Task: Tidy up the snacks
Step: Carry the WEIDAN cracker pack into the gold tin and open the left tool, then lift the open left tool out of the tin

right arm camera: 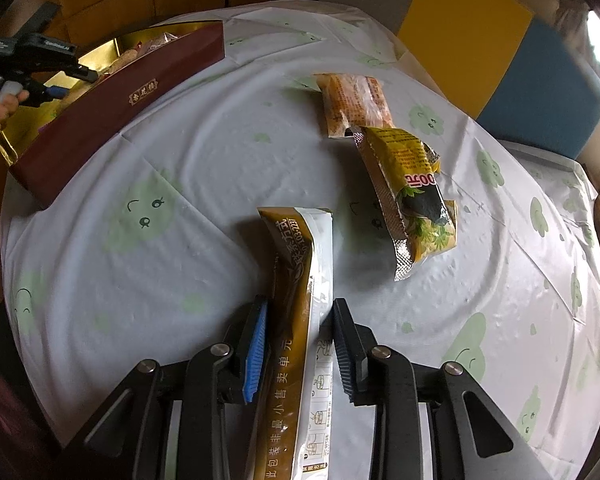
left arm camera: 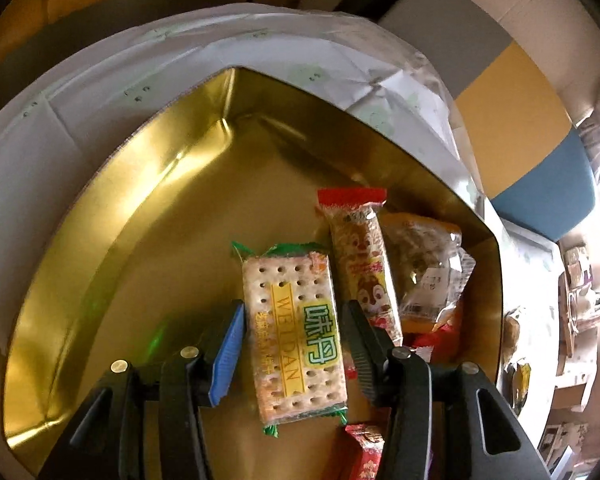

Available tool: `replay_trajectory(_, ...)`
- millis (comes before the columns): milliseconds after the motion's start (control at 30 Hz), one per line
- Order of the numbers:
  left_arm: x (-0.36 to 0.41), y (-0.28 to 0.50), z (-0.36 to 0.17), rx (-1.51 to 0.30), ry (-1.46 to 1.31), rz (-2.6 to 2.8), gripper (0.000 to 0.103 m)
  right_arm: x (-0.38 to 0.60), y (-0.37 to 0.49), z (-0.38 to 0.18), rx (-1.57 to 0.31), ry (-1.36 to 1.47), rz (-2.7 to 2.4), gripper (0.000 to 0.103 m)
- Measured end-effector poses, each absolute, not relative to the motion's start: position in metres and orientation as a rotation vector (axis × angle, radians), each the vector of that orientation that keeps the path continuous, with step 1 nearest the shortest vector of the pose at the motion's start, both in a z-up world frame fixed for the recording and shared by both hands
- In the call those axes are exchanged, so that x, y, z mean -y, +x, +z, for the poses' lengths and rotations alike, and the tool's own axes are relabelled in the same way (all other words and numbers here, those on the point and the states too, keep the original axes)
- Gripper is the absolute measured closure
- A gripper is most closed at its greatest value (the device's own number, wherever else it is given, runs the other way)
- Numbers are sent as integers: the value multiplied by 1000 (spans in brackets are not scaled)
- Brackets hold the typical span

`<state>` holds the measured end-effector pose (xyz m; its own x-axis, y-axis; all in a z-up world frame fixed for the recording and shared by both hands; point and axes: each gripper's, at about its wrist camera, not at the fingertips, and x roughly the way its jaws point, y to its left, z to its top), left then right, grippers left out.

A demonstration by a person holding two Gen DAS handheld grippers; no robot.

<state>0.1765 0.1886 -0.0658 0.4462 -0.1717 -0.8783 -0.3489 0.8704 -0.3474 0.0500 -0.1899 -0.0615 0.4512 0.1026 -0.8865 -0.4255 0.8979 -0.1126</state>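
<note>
My left gripper (left arm camera: 296, 304) is down inside the gold-lined box (left arm camera: 140, 240), shut on a green-ended cracker packet (left arm camera: 296, 332) by its long edges. Right of it lie a red-ended squirrel bar (left arm camera: 360, 264), an orange clear packet (left arm camera: 424, 264) and a red packet (left arm camera: 364, 452). Over the table my right gripper (right arm camera: 300, 304) is shut on a long brown and white sachet (right arm camera: 300, 272) that sticks up between its fingers. The right wrist view shows the box's maroon wall (right arm camera: 120, 92) at far left, with the left gripper (right arm camera: 56, 92) and a hand (right arm camera: 0, 108) over it.
On the white tablecloth with green faces (right arm camera: 180, 160) lie an orange packet (right arm camera: 354, 100) and a yellow packet with a silver edge (right arm camera: 412, 200). A yellow and blue seat (right arm camera: 520, 60) stands behind the table. The left half of the box floor is bare.
</note>
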Motion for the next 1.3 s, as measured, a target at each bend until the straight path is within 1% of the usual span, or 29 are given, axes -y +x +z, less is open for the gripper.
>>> replay_trajectory(167, -185, 158, -50, -1088, -413, 125, 53, 189, 49, -61, -1055, -354, 335, 70)
replay_trajectory(300, -172, 151, -52, -1098, -313, 109, 55, 188, 49, -60, -1052, -368, 334, 70)
replay_trajectory(400, -162, 156, -65, -1148, -305, 98, 62, 187, 49, -60, -1049, -377, 332, 70)
replay_trajectory(500, -156, 163, -61, -1134, -267, 112, 64, 187, 50, -60, -1048, -383, 331, 70)
replay_trajectory(733, -150, 177, -55, -1119, -212, 111, 65, 186, 49, -60, -1046, -391, 327, 70)
replay_trajectory(967, -135, 128, -22, -987, -178, 78, 63, 183, 50, -60, -1045, -395, 326, 70)
replay_trajectory(1300, -137, 68, -17, -950, -201, 106, 63, 182, 48, -59, -1038, -421, 316, 72)
